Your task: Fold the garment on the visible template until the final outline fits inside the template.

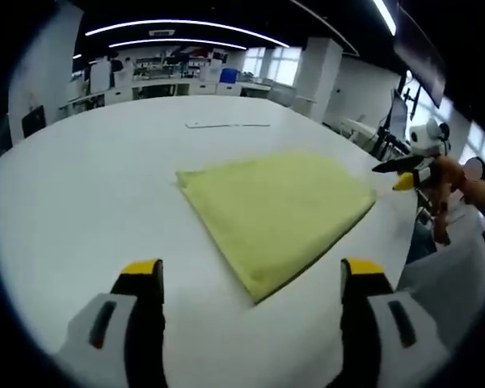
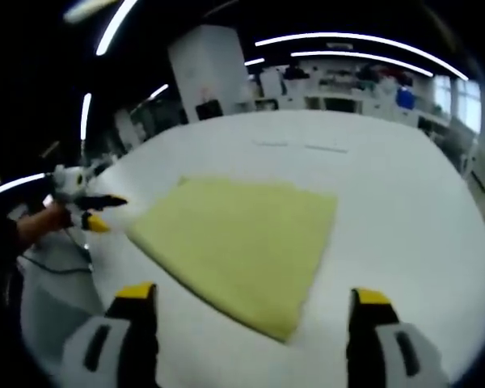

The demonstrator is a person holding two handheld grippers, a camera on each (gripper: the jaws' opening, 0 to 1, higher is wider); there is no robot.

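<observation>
A yellow garment [image 1: 279, 212] lies folded into a flat, roughly square shape on the white table [image 1: 89, 202]. My left gripper [image 1: 252, 273] hovers open just in front of its near corner, holding nothing. The right gripper [image 1: 411, 168], held by a hand, shows past the cloth's right side. In the right gripper view the garment [image 2: 242, 241] lies ahead of my open, empty right gripper [image 2: 253, 296], whose jaws straddle the near corner. The left gripper [image 2: 85, 199] shows off the table's left edge [image 2: 105, 174]. Faint thin line marks [image 1: 226, 125] cross the table beyond the cloth.
The table's curved edge [image 1: 400, 242] runs close by the cloth's right side. Beyond it stand a tripod-like stand [image 1: 396, 121] and a white pillar [image 1: 315, 77]. Desks and shelves [image 1: 170, 81] line the far wall. A cable [image 2: 52, 265] hangs below the left hand.
</observation>
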